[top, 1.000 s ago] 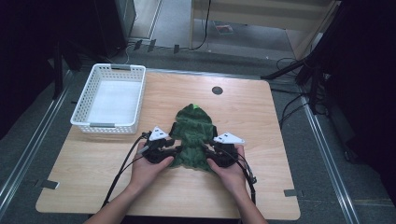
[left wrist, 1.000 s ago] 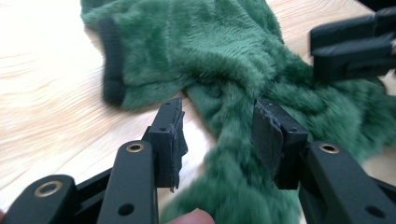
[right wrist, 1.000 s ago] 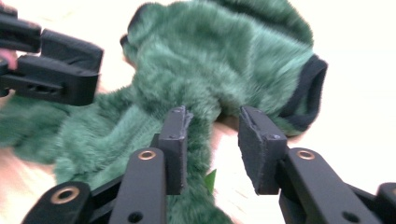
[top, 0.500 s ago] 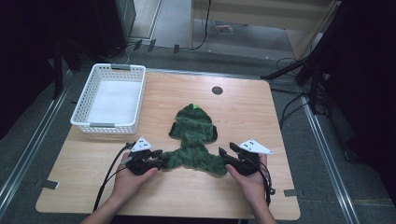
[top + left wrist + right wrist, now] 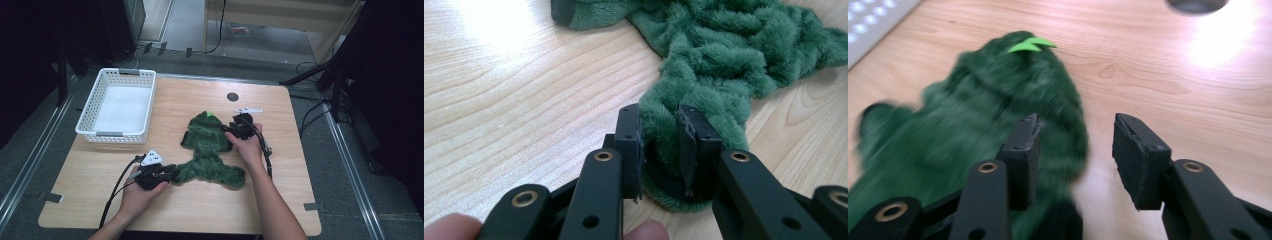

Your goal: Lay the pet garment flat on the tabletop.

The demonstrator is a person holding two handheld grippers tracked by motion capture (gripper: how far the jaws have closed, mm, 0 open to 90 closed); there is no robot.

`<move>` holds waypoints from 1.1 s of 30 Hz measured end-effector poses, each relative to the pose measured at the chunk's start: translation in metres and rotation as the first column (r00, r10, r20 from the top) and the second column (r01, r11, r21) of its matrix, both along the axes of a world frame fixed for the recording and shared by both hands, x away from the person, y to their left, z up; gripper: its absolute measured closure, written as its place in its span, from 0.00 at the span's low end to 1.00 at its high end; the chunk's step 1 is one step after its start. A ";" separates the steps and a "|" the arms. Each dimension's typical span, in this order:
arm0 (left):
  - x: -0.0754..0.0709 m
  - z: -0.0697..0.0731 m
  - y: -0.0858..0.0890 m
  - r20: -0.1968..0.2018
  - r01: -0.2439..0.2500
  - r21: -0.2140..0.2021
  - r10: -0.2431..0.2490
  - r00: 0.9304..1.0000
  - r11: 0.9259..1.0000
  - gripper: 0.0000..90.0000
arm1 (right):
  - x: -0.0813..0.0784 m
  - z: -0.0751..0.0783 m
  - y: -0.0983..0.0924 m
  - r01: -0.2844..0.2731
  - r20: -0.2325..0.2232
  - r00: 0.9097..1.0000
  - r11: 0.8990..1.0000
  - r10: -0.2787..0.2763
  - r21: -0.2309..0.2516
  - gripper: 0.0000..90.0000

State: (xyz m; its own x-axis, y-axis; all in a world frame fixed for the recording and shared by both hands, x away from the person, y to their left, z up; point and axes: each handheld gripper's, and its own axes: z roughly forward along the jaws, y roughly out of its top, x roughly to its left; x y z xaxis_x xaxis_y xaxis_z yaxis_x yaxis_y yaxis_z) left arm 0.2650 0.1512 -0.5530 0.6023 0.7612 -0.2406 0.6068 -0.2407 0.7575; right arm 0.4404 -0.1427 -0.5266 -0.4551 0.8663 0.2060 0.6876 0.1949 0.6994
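Two hand-held grippers work the green plush garment (image 5: 210, 150) lying mid-surface (image 5: 300, 165): the left hand-held gripper (image 5: 663, 150), jaws just closing, pinches its near corner, while the right hand-held gripper (image 5: 1075, 150), also narrowing, stands spread beside the far hooded end, gripping nothing. Folding or straightening seems underway; next, the right needs a hold. Blur obscures the fabric's edge there.

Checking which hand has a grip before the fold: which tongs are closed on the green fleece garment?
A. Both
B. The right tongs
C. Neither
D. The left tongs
D: the left tongs pinch a fold of the green fleece garment between their pads, while the right tongs stand open beside its edge, nothing between them.
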 end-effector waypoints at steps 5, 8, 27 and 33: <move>-0.001 0.000 0.000 0.001 -0.002 0.004 0.002 1.000 1.000 0.86 | 0.012 -0.009 0.011 0.004 0.033 0.999 0.994 -0.001 -0.111 0.97; -0.001 0.000 0.000 -0.001 -0.007 0.007 0.007 1.000 1.000 0.89 | 0.025 -0.005 0.001 0.091 0.079 0.993 0.993 -0.085 -0.076 1.00; 0.001 -0.001 0.002 -0.009 -0.009 -0.043 0.008 1.000 0.999 0.71 | -0.046 0.001 -0.023 -0.057 0.082 0.995 0.997 0.053 0.051 0.58; 0.000 0.000 0.003 -0.004 -0.017 -0.057 0.016 1.000 0.998 0.71 | -0.051 -0.013 -0.030 0.007 0.099 0.995 0.999 -0.004 -0.033 0.59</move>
